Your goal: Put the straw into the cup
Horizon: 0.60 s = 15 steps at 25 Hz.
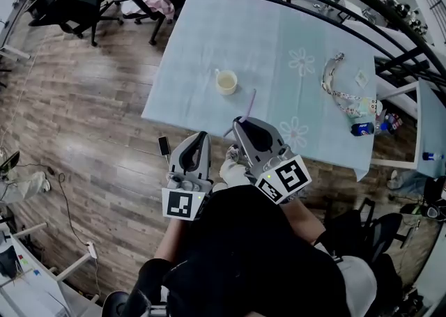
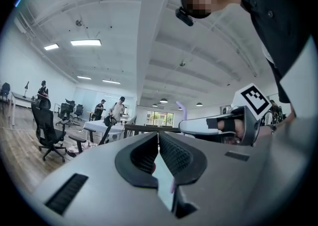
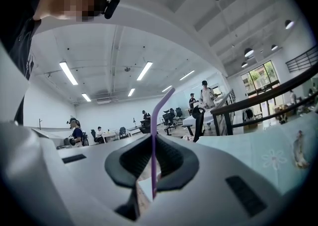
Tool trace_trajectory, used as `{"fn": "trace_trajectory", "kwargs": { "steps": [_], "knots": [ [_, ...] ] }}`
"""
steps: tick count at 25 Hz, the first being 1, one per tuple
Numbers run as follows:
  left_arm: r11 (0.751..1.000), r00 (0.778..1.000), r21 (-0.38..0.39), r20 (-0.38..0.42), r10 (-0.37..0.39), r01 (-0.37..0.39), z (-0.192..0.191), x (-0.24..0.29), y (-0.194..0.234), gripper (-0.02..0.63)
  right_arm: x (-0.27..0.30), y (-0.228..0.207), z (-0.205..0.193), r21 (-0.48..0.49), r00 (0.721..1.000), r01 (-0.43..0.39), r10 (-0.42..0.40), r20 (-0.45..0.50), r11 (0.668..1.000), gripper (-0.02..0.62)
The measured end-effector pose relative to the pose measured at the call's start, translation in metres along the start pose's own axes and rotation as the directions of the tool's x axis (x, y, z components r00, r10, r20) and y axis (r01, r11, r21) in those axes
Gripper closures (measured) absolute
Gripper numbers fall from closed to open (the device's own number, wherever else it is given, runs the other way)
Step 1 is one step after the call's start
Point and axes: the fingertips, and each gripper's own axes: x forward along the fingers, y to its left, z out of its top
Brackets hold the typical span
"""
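The person's black top (image 1: 244, 253) filled the bottom of the head view. Just beyond it, both grippers pointed at the table (image 1: 209, 30). The right gripper (image 1: 237, 122) had its jaws clamped on the purple straw (image 1: 249, 103) — bent end uppermost. The left gripper (image 1: 203, 134) had its jaws pressed together, empty. The cup (image 1: 226, 82) stood on the cloth, apart from the straw.

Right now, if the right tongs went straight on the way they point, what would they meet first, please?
Probably nothing soon: the right tongs, shut on the straw, point across the tablecloth, seemingly left of the cup; height is unclear.
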Motion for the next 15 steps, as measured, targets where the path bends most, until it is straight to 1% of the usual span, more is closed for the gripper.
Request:
{"fn": "trace_trajectory", "kwargs": {
  "steps": [5,11,15],
  "knots": [
    [1.000,1.000,0.000,0.010,-0.006,0.006,0.009,0.032,0.008,0.588,0.017,-0.029,0.013,0.003,1.000,0.011,-0.011,0.022,1.000,0.566],
    [1.000,1.000,0.007,0.015,0.002,-0.002,0.011,0.059,0.017,0.588,0.034,-0.050,0.025,-0.003,0.999,0.009,-0.009,0.033,1.000,0.566],
    [1.000,1.000,-0.001,0.017,0.000,0.000,0.014,0.074,0.022,0.588,0.037,-0.060,0.032,-0.002,0.999,0.023,-0.023,0.045,1.000,0.566]
  ]
}}
